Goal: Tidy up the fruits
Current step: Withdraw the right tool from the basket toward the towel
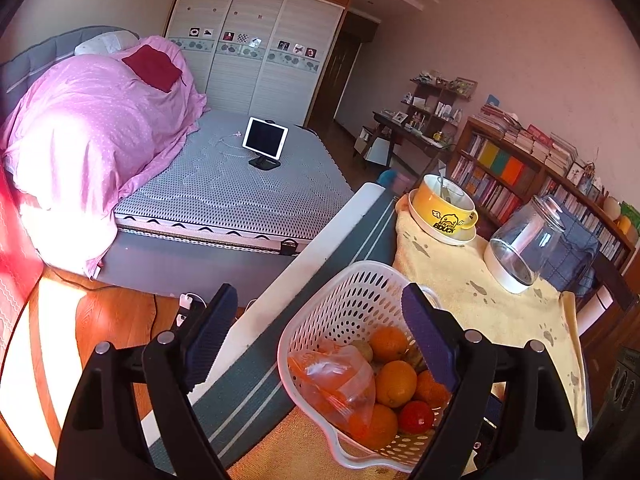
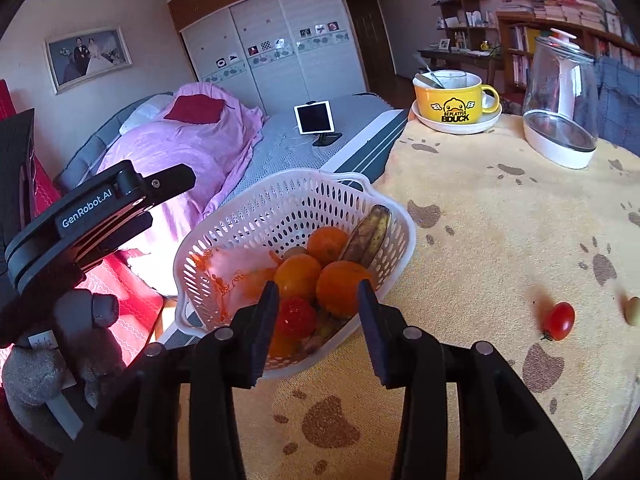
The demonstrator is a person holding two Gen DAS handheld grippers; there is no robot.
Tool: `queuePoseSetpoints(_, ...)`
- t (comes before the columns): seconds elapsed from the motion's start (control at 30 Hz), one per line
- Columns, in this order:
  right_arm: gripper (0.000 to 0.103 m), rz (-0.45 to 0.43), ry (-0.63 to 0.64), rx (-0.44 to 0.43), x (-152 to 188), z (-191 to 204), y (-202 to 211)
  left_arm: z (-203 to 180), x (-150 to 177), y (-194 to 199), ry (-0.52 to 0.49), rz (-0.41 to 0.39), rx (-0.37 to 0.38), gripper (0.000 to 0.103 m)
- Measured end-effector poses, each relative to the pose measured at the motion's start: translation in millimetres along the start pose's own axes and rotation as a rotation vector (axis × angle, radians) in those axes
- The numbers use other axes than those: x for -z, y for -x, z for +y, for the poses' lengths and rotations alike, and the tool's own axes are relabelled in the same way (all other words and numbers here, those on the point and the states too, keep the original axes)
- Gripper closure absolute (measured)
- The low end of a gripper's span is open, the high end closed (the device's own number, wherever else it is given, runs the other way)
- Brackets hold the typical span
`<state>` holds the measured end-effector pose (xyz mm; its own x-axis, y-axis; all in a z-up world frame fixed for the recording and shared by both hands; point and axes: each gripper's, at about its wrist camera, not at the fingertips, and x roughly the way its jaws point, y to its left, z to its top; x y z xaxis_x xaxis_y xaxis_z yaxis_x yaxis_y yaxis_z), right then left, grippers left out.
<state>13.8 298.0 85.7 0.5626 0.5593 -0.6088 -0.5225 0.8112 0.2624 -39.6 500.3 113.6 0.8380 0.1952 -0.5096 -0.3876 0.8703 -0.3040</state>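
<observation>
A white perforated basket [image 1: 360, 270] [image 2: 248, 216] stands at the left edge of the yellow paw-print cloth [image 2: 500, 220]. It holds several oranges [image 1: 395, 383] [image 2: 298, 276], a red tomato [image 1: 416, 416] [image 2: 295, 317], a browned banana [image 2: 368, 236] and a clear bag [image 1: 336, 376] with orange contents. My left gripper [image 1: 320, 290] is open wide, its right finger over the basket. My right gripper [image 2: 318, 300] is open above the basket's near rim, holding nothing. A cherry tomato [image 2: 559, 320] and a pale green fruit [image 2: 633, 311] lie loose on the cloth to the right.
A yellow duck mug on a saucer [image 1: 442, 210] [image 2: 452, 102] and a glass jug on a white base [image 1: 524, 244] [image 2: 560, 100] stand at the back of the cloth. A bed [image 1: 224, 188] lies left of the table. A gloved hand [image 2: 86, 312] holds the left gripper.
</observation>
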Motion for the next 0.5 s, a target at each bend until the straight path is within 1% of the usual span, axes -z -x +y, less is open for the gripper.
queuePoseSetpoints(0.1, 0.061, -0.013, -0.024, 0.019, 4, -10, 7, -2, 2, -1, -0.005, 0.004, 0.004, 0.018)
queuePoseSetpoints(0.3, 0.053, -0.047, -0.099, 0.066, 9, -34, 19, -10, 5, -2, -0.02, 0.011, 0.013, 0.018)
queuePoseSetpoints(0.33, 0.051, -0.052, -0.102, 0.072, 10, -35, 22, -12, 6, -3, -0.022, 0.012, 0.016, 0.018)
queuePoseSetpoints(0.5, 0.049, -0.058, -0.114, 0.087, 13, -42, 25, -19, 8, -2, -0.037, 0.016, 0.028, 0.017)
